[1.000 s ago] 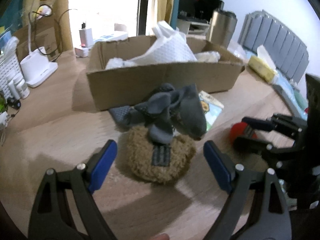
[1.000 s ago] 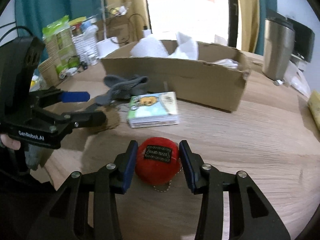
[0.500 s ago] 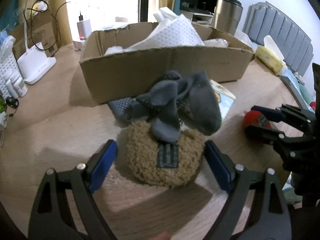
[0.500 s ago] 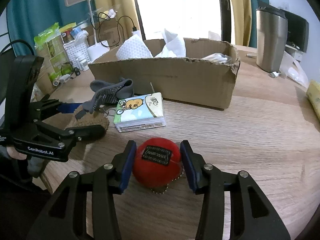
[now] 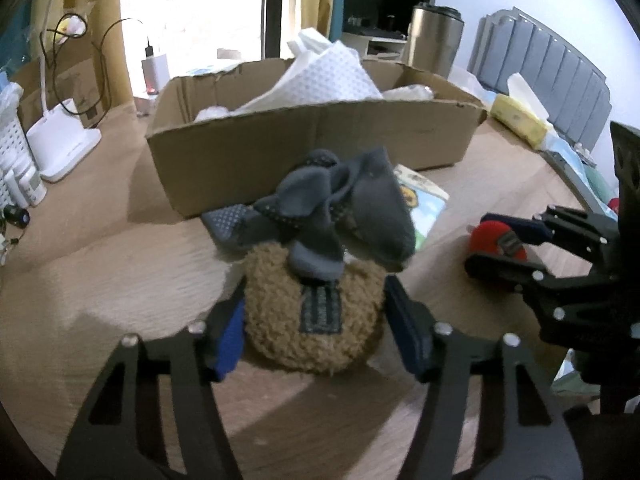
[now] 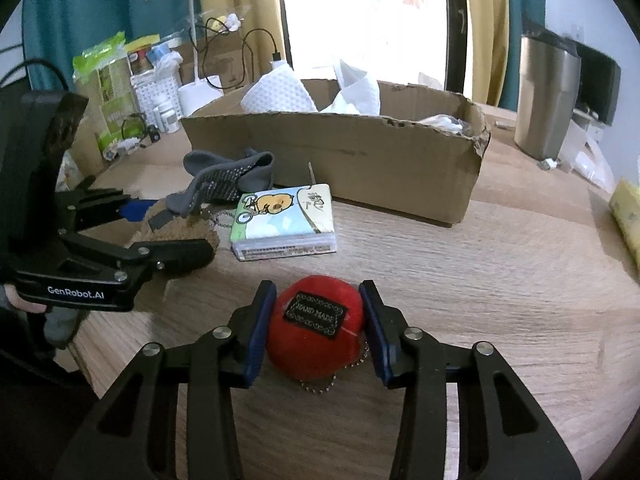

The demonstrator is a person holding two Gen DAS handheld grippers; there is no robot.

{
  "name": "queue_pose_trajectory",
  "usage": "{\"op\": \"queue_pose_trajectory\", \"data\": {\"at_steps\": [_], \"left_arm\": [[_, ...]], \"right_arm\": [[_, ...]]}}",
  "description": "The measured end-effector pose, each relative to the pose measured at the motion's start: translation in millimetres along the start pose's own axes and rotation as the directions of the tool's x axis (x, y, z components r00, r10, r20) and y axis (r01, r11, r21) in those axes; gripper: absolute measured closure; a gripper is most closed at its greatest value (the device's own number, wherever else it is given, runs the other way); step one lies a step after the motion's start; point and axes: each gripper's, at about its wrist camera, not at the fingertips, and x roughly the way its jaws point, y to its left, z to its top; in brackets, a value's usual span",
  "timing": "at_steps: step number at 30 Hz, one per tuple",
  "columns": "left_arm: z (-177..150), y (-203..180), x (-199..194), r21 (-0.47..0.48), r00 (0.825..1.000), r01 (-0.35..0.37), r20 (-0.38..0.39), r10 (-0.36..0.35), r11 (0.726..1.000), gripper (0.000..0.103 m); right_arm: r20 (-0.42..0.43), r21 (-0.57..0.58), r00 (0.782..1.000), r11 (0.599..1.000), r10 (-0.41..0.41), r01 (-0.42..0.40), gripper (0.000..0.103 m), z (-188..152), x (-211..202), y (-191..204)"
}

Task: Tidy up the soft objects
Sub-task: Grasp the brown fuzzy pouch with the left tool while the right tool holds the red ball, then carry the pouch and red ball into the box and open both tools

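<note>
A brown fuzzy plush [image 5: 316, 320] with a dark label lies on the wooden table; my left gripper [image 5: 316, 332] is shut on its sides. A grey sock [image 5: 336, 208] drapes over the plush's far edge. In the right wrist view my right gripper [image 6: 316, 320] is shut on a red plush ball [image 6: 314, 322] with a "HAND MADE" label and a bead chain. The ball also shows in the left wrist view [image 5: 494, 236]. The sock [image 6: 224, 180] and the brown plush [image 6: 180, 228] show at left in the right wrist view.
An open cardboard box [image 5: 312, 144] holding white paper towels stands behind the plush. A tissue pack [image 6: 286, 220] lies in front of the box. A steel tumbler [image 6: 546, 96] stands at right, a white lamp base [image 5: 62, 144] and small bottles at left.
My left gripper moved forward and closed on the brown plush. My right gripper stays shut on the red ball, with the view shifted slightly.
</note>
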Motion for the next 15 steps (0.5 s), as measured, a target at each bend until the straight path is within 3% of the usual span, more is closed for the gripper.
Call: {"op": "queue_pose_trajectory", "data": {"at_steps": [15], "left_arm": [[-10.8, 10.5, -44.1, -0.043, 0.995, 0.043, 0.087, -0.039, 0.998, 0.046]], "right_arm": [[0.047, -0.018, 0.997, 0.998, -0.062, 0.063, 0.059, 4.0, -13.8, -2.3]]}}
